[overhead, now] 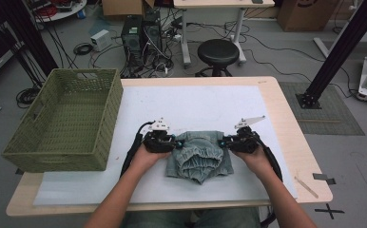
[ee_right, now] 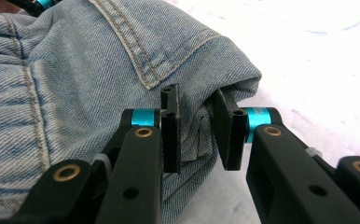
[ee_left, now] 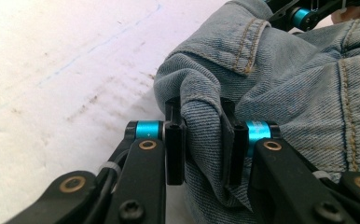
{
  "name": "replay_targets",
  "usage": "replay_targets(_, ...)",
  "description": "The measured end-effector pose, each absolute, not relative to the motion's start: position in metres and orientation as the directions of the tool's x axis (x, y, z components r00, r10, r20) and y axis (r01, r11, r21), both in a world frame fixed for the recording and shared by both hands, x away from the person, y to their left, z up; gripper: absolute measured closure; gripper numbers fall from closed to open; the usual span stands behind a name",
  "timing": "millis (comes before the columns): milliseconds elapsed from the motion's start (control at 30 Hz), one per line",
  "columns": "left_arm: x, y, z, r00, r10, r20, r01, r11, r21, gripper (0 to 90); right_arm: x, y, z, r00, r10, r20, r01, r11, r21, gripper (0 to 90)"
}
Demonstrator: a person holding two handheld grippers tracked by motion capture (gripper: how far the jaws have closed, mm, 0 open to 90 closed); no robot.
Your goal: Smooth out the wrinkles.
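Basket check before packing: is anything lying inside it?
No, the green woven basket at the table's left shows just its bare woven bottom.

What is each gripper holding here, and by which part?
Both hold the folded light-blue denim garment: the left gripper pinches a fold at its left edge, the right gripper a fold at its right edge.

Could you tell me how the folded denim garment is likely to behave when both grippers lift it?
The denim garment probably sags between the left gripper and right gripper, since its folds bunch softly. Thick seams suggest moderate weight; the coarse weave likely resists slipping.
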State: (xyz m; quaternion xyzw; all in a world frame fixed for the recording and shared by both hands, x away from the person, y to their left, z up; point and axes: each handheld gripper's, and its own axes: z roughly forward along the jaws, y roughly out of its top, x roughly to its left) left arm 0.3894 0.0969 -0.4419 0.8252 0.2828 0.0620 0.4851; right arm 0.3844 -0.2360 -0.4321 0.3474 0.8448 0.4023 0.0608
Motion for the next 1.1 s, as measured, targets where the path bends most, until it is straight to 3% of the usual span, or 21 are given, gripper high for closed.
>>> replay_targets(433, 0.424, 0.082, -0.447, 0.796, 0.565, -0.219, 0.447, -0.305, 0.841, 75.3, 0.416, -0.250, -0.434, -0.715, 0.676, 0.176, 0.559, 0.402, 0.725, 74.7)
replay_targets(767, 0.445, 0.069, -0.443, 0.784, 0.587, -0.204, 0.459, -0.325, 0.827, 74.3, 0.438, -0.258, -0.432, -0.692, 0.699, 0.179, 0.582, 0.394, 0.712, 73.9)
replay_targets(833, 0.444, 0.070, -0.442, 0.777, 0.597, -0.201, 0.461, -0.322, 0.827, 68.8, 0.438, -0.260, -0.434, -0.679, 0.708, 0.196, 0.601, 0.382, 0.702, 67.7)
replay_targets(967, 0.439, 0.081, -0.432, 0.761, 0.611, -0.218, 0.465, -0.280, 0.840, 46.0, 0.431, -0.266, -0.423, -0.658, 0.728, 0.193, 0.591, 0.340, 0.732, 52.2)
replay_targets(1100, 0.428, 0.085, -0.415, 0.780, 0.575, -0.246, 0.441, -0.227, 0.868, 37.8, 0.417, -0.265, -0.404, -0.684, 0.701, 0.202, 0.541, 0.301, 0.785, 45.6)
